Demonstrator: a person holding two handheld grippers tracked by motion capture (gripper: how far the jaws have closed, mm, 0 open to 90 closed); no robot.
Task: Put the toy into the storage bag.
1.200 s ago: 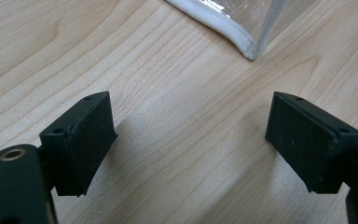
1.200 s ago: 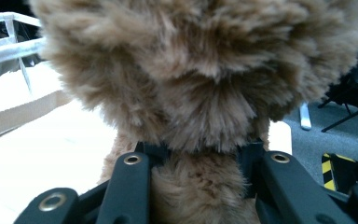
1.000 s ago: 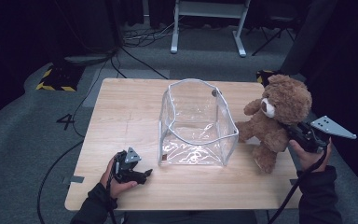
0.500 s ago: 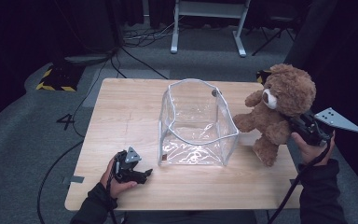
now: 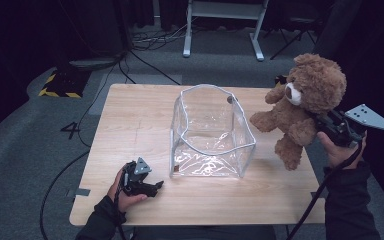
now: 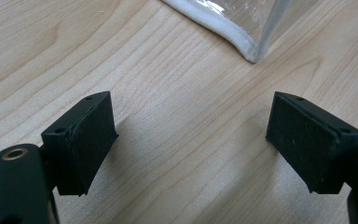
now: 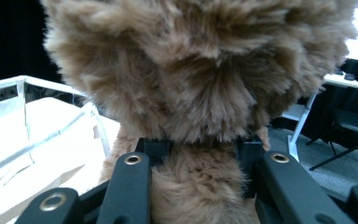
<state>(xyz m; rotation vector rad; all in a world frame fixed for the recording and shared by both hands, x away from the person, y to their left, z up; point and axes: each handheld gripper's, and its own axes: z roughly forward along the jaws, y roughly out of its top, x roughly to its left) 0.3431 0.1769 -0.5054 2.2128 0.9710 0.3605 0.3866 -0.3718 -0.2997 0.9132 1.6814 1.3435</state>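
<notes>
While its two black jaws press in on the brown fur from either side, the right gripper (image 5: 325, 123) holds one teddy bear (image 5: 302, 102) clamped by the back, up in the air over the right edge of the table (image 5: 130, 125). The bear hangs clear of the wood, head up, facing left toward the one clear plastic bag (image 5: 210, 135) that stands open at the middle of the table; its outstretched paw is near the bag's right rim but apart from it. One hand (image 5: 340, 150) carries this gripper, with the grey three-cornered plate sticking out to the right.

The left gripper (image 5: 147, 186) rests low on the table near the front edge, just beside the bag's front left corner, held in the other hand (image 5: 122, 192). Its two jaws stand wide apart with bare wood between them and nothing held.

So the count is two grippers, two hands, one bear, one bag, one table.

The right gripper view gives what the high view cannot: the jaws sunk into the bear's (image 7: 200, 84) fur close up, with the bag's white-edged rim (image 7: 37, 86) off to the left. The left gripper view shows the wide gap between the jaws and one white-trimmed corner of the bag (image 6: 247, 39) touching the wood ahead of them. The high view alone takes in the dark floor with its cables (image 5: 145, 60) and a metal stand (image 5: 220, 30) beyond the table.
</notes>
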